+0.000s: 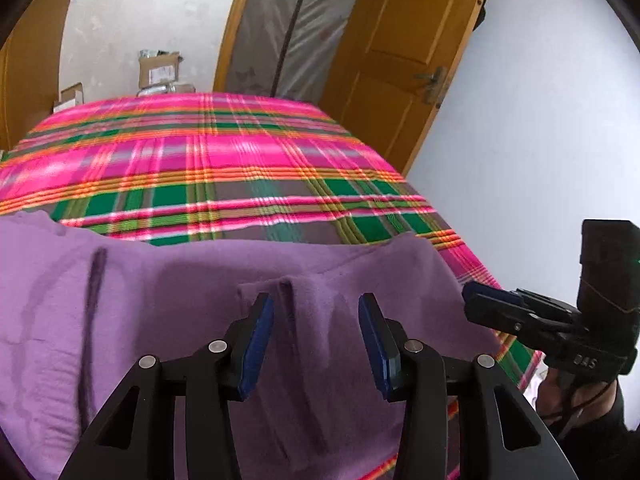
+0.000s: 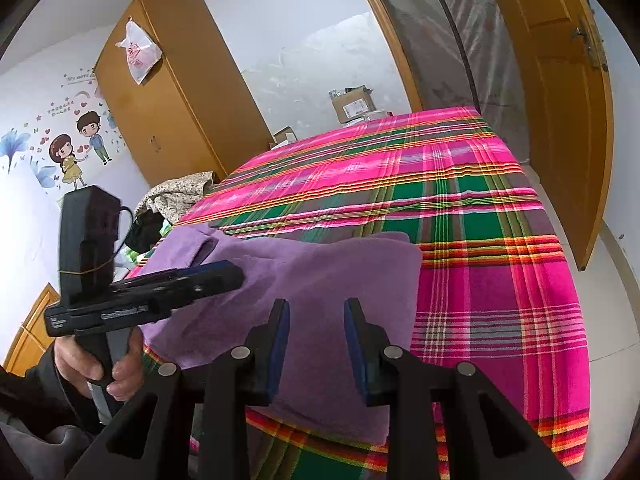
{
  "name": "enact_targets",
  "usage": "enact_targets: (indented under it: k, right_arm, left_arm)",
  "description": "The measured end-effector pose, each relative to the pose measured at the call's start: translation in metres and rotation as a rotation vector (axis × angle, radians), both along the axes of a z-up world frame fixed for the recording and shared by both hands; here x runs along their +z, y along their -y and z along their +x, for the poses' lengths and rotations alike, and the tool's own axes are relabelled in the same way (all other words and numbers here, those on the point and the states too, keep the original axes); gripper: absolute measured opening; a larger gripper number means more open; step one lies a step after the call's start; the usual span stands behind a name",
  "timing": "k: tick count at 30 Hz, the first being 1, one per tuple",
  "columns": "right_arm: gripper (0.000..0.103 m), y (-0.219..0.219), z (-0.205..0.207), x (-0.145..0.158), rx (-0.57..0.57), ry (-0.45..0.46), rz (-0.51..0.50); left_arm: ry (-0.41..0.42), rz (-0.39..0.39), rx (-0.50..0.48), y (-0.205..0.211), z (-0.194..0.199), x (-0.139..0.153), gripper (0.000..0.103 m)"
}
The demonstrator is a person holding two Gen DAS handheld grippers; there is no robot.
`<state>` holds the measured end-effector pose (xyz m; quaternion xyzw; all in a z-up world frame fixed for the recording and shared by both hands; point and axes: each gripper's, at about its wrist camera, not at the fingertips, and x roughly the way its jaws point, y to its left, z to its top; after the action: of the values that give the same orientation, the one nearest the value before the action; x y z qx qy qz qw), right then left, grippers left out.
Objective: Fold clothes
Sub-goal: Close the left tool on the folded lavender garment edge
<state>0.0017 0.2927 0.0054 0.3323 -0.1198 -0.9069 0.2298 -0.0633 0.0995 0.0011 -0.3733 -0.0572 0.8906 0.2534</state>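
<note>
1. Purple garment (image 1: 200, 320) lies on the bed, on the pink-and-green plaid bedspread (image 1: 224, 152), at the near edge. Looks like soft fleece or knit; I can't tell what kind of garment it is.
2. In the right wrist view it reads as a compact, roughly rectangular bundle (image 2: 320, 280) with rounded far corners and what seems to be more than one layer. A loose flap or sleeve sticks up at its far left end. So it looks at least partly folded, not spread flat.
3. Left gripper (image 1: 316, 320): jaws released, gap clear between the blue pads, nothing clamped. It hovers over the middle of the garment, above a small raised pleat.
4. Right gripper (image 2: 316, 340): jaws also apart, holding nothing, over the garment's near right part. In the left wrist view it sits just off the garment's right edge.
5. Progress, my read: this fits either a mid-fold pause with another fold to come, or a finished fold just let go. The wrinkles and the raised flap lean toward unfinished, but that isn't settled.
6. A heap of other fabric (image 2: 180, 192) sits beyond the bed's left side; can't tell if it's part of the job.
</note>
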Motion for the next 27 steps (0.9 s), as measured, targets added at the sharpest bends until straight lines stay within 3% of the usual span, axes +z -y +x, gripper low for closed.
enact_targets:
  k: [2,4,7,11,17,18,22,27]
  right_arm:
    - [0.029,-0.003,0.000,-0.001,-0.007,0.002,-0.003]
    - [0.029,-0.006,0.000,-0.002,-0.016,0.003,-0.006]
    - [0.029,-0.012,-0.002,-0.002,-0.039,0.007,-0.014]
    - [0.029,-0.018,-0.005,-0.003,-0.058,0.009,-0.029]
    - [0.029,-0.013,-0.009,-0.007,-0.043,0.020,-0.025]
    - [0.029,-0.013,-0.009,-0.007,-0.042,0.018,-0.024]
    - [0.029,-0.015,-0.008,-0.008,-0.045,0.019,-0.036]
    - [0.033,-0.013,-0.006,-0.008,-0.037,0.016,-0.038]
  left_arm:
    - [0.027,-0.016,0.005,-0.005,-0.008,-0.007,0.042]
    - [0.055,-0.022,0.011,-0.007,-0.013,-0.012,0.009]
    - [0.050,-0.004,0.020,-0.004,-0.012,-0.012,0.006]
    - [0.001,0.017,0.055,0.010,0.000,-0.001,0.006]
    - [0.051,0.011,0.063,0.014,0.000,-0.009,0.007]
    - [0.056,0.009,0.065,0.015,0.001,-0.009,0.009]
    - [0.005,-0.035,0.095,0.023,0.014,-0.002,0.029]
    - [0.066,-0.029,0.114,0.026,0.012,-0.013,0.029]
